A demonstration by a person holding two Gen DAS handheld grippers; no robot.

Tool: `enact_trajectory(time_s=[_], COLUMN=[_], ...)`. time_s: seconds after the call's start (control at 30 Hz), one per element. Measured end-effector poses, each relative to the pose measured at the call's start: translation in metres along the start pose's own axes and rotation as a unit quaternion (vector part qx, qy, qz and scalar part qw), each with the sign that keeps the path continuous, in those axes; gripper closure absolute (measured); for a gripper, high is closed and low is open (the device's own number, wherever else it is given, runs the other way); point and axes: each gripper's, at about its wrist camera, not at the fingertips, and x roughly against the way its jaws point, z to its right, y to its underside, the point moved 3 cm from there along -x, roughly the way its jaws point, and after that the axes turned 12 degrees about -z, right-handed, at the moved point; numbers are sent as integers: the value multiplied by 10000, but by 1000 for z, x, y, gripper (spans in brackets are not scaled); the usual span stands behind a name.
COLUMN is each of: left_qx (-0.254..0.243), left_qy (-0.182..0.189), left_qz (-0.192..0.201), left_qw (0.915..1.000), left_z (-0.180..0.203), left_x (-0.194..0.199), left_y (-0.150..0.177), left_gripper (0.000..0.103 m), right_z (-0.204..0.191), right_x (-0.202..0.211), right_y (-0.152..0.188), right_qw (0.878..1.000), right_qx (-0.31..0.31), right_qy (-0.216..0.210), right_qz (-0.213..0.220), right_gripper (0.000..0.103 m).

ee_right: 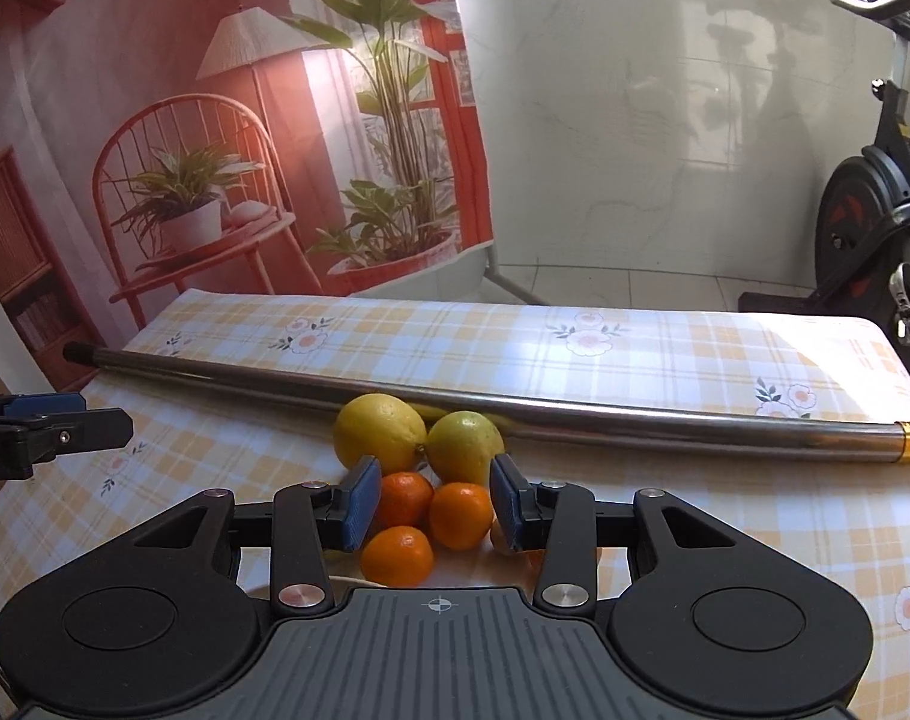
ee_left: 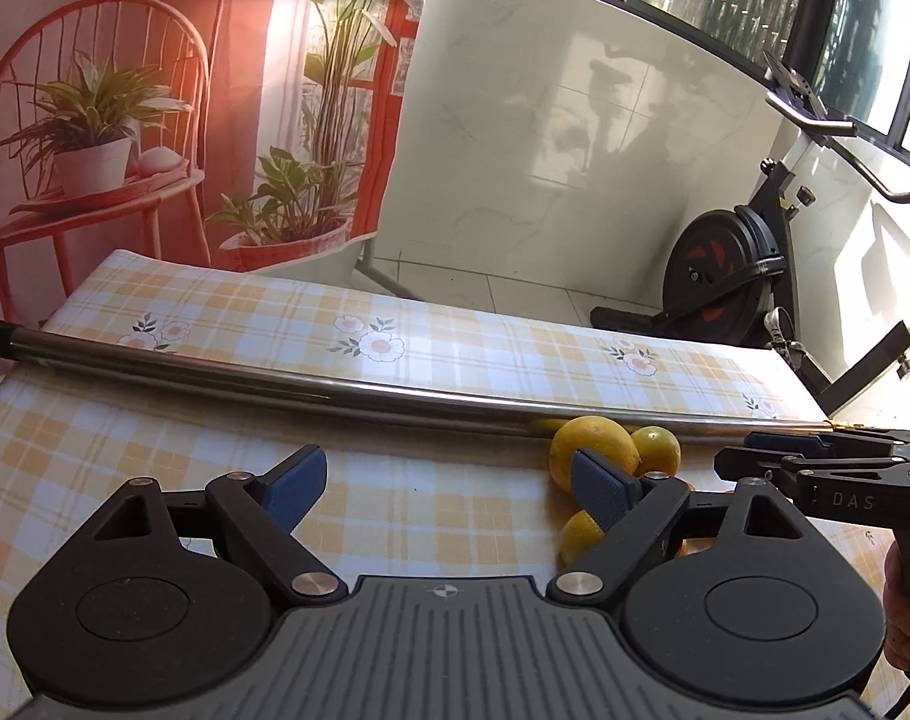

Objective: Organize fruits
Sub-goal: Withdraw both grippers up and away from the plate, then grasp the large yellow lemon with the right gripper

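Right wrist view: the table [ee_right: 665, 348], under a yellow plaid cloth with flower prints, fills the middle ground. A long metal pole [ee_right: 515, 405] lies across it from left to right, brass cap at the right end. It probably works as a backstop, since the fruit is bunched against its near side and cannot roll further.

The fruit sits in one tight cluster. Two lemons [ee_right: 380, 432] lie side by side at the back, touching or nearly touching the pole. Three mandarins [ee_right: 461, 516] are packed just in front of them. More pieces show at the cluster's edge, too hidden to name.

Right gripper [ee_right: 434, 504]: jaws narrowed but apart, blue pads framing the mandarins, nothing pinched. It looks lined up for a pick from the orange group, which suits sorting by kind.

Left gripper [ee_left: 449, 489], left wrist view: jaws spread wide, nothing between them, only bare cloth. Its right pad overlaps the lemons in the picture; contact cannot be told. It sits to the left of the pile, likely waiting on the larger fruit.
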Motion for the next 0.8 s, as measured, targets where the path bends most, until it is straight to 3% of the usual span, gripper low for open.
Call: enact_trajectory(time_s=[0.4, 0.8], left_qx=[363, 547], left_qy=[11, 47], left_qz=[-184, -191], left_qw=[9992, 9983], left_z=[-26, -32], left_x=[-24, -31], left_y=[-11, -14], left_gripper=[15, 16], right_z=[-41, -53], right_x=[-69, -111], right_y=[-48, -55], right_qw=[9947, 9881], right_qx=[913, 1187], right_qy=[-45, 56], right_qz=[-475, -976], right_gripper=[57, 51])
